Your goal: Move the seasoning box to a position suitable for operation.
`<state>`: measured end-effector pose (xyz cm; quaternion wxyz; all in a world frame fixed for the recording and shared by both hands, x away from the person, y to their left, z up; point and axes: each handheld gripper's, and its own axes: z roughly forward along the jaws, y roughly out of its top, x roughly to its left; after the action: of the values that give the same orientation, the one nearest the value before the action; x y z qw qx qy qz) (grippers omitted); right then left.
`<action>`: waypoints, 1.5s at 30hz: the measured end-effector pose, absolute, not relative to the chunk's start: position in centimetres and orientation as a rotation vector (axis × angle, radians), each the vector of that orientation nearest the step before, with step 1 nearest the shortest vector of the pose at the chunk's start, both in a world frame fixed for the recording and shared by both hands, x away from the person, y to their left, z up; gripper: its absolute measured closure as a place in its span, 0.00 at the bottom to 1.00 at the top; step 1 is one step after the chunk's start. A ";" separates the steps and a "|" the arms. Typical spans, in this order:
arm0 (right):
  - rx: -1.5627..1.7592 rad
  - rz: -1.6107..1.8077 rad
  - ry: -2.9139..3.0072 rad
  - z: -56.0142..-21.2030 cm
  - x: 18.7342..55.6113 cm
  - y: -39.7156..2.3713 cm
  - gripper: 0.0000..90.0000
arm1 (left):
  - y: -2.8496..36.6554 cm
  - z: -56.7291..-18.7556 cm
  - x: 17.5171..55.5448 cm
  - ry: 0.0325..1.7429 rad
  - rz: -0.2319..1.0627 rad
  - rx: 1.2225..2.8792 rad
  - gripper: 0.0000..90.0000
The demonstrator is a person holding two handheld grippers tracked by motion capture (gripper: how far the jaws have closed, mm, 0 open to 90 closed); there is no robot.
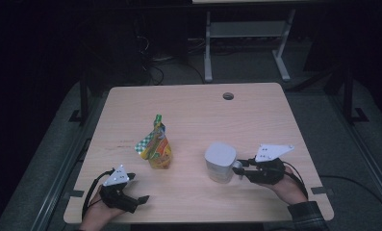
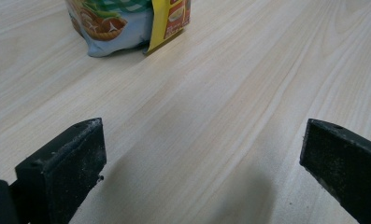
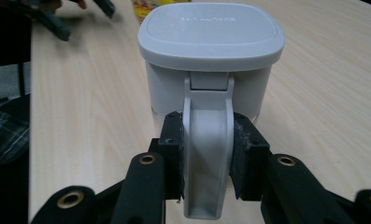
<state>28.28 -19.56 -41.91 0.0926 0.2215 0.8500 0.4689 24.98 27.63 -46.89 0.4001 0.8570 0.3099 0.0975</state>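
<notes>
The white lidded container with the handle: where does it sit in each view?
High view: the white container stands right of centre, at the right gripper.
Left gripper view: not in it.
Right gripper view: centre, its handle clamped between the fingers.
Shared landmark: the snack pouch, top left in the left gripper view.

The right gripper (image 1: 240, 169) lies low over the table at the right, pointing left, its jaws clamped on both sides of a white container's handle (image 3: 206, 154), with the right hand (image 1: 287, 185) behind it. The left gripper (image 1: 141, 198) rests near the front edge at the left, jaws spread wide with nothing between them.
</notes>
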 end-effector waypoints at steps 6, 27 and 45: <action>0.626 1.422 2.551 -42.3 26.8 -19.3 0.77 | 27.6 -46.9 25.0 0.780 0.246 2.171 0.00; 0.680 1.423 2.580 -43.2 24.8 -20.2 0.58 | 27.6 -47.1 24.9 0.778 0.233 2.169 0.00; 0.792 1.437 2.578 -44.5 21.3 -21.5 1.00 | 27.3 -47.0 24.8 0.758 0.225 2.177 0.00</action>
<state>21.34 -21.53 -44.46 0.0430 0.2589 0.8429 0.4697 24.81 27.32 -47.01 0.4011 0.8610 0.2996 0.0890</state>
